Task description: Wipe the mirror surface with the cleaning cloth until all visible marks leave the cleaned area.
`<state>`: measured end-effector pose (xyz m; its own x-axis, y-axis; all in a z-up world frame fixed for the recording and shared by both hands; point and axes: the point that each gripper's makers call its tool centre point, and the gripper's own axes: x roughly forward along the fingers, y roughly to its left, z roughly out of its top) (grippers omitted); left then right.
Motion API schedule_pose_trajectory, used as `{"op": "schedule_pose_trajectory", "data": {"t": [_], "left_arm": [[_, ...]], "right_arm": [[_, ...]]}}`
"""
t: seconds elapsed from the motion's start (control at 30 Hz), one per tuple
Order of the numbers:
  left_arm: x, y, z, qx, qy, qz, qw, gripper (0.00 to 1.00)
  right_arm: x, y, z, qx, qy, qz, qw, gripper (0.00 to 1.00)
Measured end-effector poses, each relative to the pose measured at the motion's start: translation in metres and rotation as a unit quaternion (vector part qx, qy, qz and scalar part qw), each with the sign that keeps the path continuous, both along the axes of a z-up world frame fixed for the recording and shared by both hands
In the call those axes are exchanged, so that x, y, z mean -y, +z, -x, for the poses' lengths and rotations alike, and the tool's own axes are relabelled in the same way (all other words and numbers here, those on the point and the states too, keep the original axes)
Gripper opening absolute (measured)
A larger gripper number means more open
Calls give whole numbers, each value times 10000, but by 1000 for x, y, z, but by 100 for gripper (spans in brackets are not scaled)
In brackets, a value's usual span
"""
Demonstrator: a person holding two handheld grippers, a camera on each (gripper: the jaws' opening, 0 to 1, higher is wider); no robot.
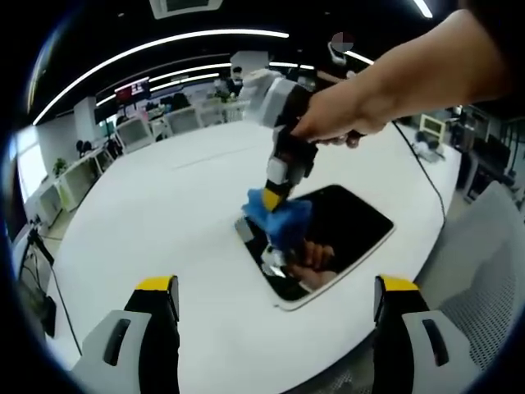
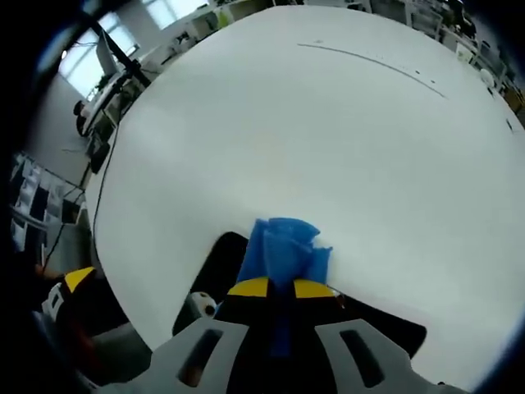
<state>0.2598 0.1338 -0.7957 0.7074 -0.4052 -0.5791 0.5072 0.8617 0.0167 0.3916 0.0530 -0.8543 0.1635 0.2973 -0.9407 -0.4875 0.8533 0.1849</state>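
In the left gripper view, the left gripper [image 1: 275, 297] hovers over the near edge of the white table [image 1: 164, 213] with its jaws spread wide and nothing between them; only the yellow-capped jaw ends and grey housings show, cut off at the bottom of the view. Ahead of it, between the lines of its two jaws, lies the mirror [image 1: 344, 226], a dark rounded rectangle with a pale rim, flat on the table. The right gripper [image 1: 275, 197] comes down onto the mirror's far-left corner, held by a hand [image 1: 344, 115] whose arm runs out of the view. Its jaws pinch a bunched blue cleaning cloth [image 1: 283, 217], which presses against the glass. The cloth hides that corner of the mirror, and the glass reflects the gripper and hand, so any marks on the surface are hard to make out.

In the right gripper view, the right gripper [image 2: 281, 289] has its yellow tips pressed together on the cleaning cloth [image 2: 283, 246], which bulges out just beyond the tips. The mirror [image 2: 217, 263] shows as dark patches to either side of the jaws; most of it is covered by the gripper body. Beyond the cloth stretches the table [image 2: 328, 123]. The left gripper [image 2: 78, 283] peeks in at the lower left, too cut off to read.
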Motion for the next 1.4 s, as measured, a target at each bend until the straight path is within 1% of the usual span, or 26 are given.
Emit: {"op": "schedule_pose_trajectory", "data": {"t": [0.2,0.37,0.43,0.47,0.53,0.57,0.6,0.67,0.73,0.8,0.97,1.07,1.13,1.17,1.3,1.4], "left_arm": [[1,0,0,-7,-13,-2,10000,99],[0,0,0,0,-7,-11,10000,99],[0,0,0,-3,-5,-15,10000,99],[0,1,0,-1,5,5,10000,99],[1,0,0,-3,11,24,10000,99],[1,0,0,-7,7,17,10000,99],[1,0,0,-13,-3,11,10000,99],[1,-1,0,-15,-11,6,10000,99],[1,-1,0,-26,-13,11,10000,99],[2,-2,0,-33,-16,4,10000,99],[2,-1,0,-22,8,36,10000,99],[2,-1,0,-33,-16,11,10000,99],[2,-2,0,-30,-5,6,10000,99],[2,-2,0,-32,1,15,10000,99],[2,-2,0,-47,-11,0,10000,99],[1,-2,0,-52,-5,-3,10000,99]], "right_arm": [[1,-1,-1,26,-49,-5,10000,3],[0,-3,-2,105,72,73,9999,3],[1,-1,0,133,59,71,9999,3],[1,-1,3,106,-20,61,9999,3],[1,1,8,97,-42,111,9999,3],[0,1,9,114,-25,130,9998,3],[1,1,10,208,98,218,9995,3],[0,3,16,247,117,255,9993,3],[0,3,17,231,111,263,9993,3],[0,2,20,137,51,267,9995,3],[-1,0,28,156,114,321,9993,3],[-3,-1,34,111,111,321,9994,3],[-3,-1,36,174,160,330,9992,3],[-3,-1,35,223,196,325,9990,3],[-1,-3,35,113,47,189,9997,3],[-2,-3,40,113,53,174,9998,3]]}}
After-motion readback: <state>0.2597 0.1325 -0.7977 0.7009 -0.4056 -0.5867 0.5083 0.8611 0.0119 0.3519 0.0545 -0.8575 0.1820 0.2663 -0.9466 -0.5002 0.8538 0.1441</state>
